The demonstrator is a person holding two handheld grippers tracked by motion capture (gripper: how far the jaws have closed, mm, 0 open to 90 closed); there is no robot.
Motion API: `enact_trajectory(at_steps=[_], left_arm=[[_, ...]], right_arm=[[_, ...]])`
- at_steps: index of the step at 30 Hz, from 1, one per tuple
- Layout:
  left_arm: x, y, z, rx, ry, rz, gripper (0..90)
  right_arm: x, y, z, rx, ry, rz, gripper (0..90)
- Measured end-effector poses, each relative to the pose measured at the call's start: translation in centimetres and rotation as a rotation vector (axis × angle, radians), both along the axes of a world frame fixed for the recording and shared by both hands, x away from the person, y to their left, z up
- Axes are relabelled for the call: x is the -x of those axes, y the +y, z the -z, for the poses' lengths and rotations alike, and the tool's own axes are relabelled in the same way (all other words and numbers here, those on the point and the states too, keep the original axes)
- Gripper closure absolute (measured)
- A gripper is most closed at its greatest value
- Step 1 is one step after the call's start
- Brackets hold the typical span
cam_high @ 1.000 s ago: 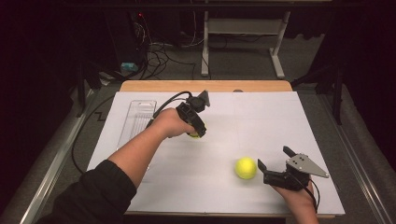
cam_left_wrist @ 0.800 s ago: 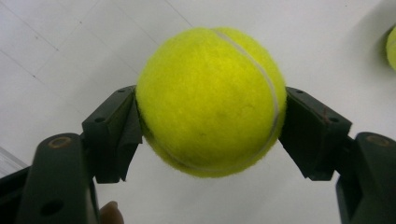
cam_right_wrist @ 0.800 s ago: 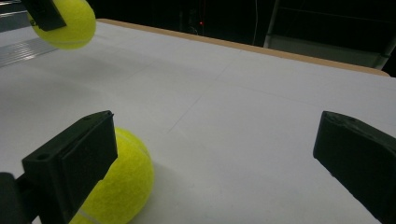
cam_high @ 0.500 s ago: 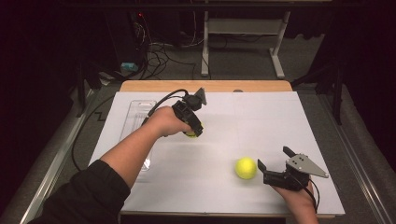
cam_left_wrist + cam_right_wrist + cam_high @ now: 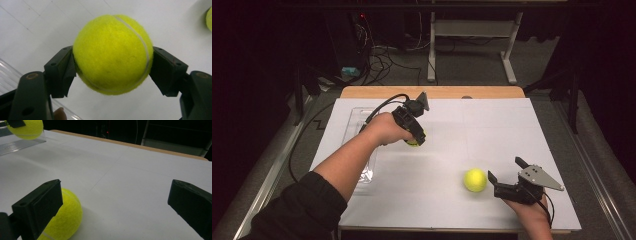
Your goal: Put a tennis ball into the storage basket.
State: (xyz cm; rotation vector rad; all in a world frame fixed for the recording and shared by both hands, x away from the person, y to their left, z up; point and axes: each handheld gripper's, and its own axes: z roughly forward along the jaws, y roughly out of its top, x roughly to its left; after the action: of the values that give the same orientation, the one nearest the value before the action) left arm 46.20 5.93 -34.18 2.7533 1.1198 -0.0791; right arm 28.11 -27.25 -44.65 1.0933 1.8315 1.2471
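Tray (image 5: 357, 130) of clear plastic lies at the nine o'clock side of the white tabletop (image 5: 492, 130), long side running toward twelve. Its placement beside your left arm suggests it is the receptacle for the balls; that is a judgement, not an observation.

Your left claw (image 5: 416, 140) sits just to the three o'clock side of that tray, pointed downward. In the left gripper view its jaws are clamped on the held tennis ball (image 5: 112, 53), one pad on each side at the widest part, the seam running over the top. That central grip is sound: the ball cannot roll out either way. From the high view, whether the ball is clear of the tabletop cannot be told with certainty.

Second tennis ball (image 5: 475, 180) rests on the tabletop toward five o'clock, well apart from the first.

Your right claw (image 5: 507, 176) lies just beside it on the three o'clock side, jaws spread wide and gripping nothing. In the right gripper view that ball (image 5: 63, 218) sits against the left-hand jaw rather than between the two, so you will need to recentre before closing.
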Motion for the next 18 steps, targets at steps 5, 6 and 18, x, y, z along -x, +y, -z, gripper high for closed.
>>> enact_trajectory(at_steps=[5, 6, 18], left_arm=[[-0.1, 0.7, -0.3, 0.004, 0.013, -0.01, 27.3], [-0.1, 0.8, -0.3, 0.003, 0.009, -0.013, 27.3], [-0.2, 2.3, -0.9, 0.006, 0.013, -0.039, 27.4]], right_arm=[[0.0, 0.0, 0.0, 0.0, 0.001, 0.0, 0.0], [0.0, 0.0, 0.0, -0.001, 0.002, 0.0, 0.0], [0.0, 0.1, 0.0, 0.002, 0.0, -0.001, 0.0]])
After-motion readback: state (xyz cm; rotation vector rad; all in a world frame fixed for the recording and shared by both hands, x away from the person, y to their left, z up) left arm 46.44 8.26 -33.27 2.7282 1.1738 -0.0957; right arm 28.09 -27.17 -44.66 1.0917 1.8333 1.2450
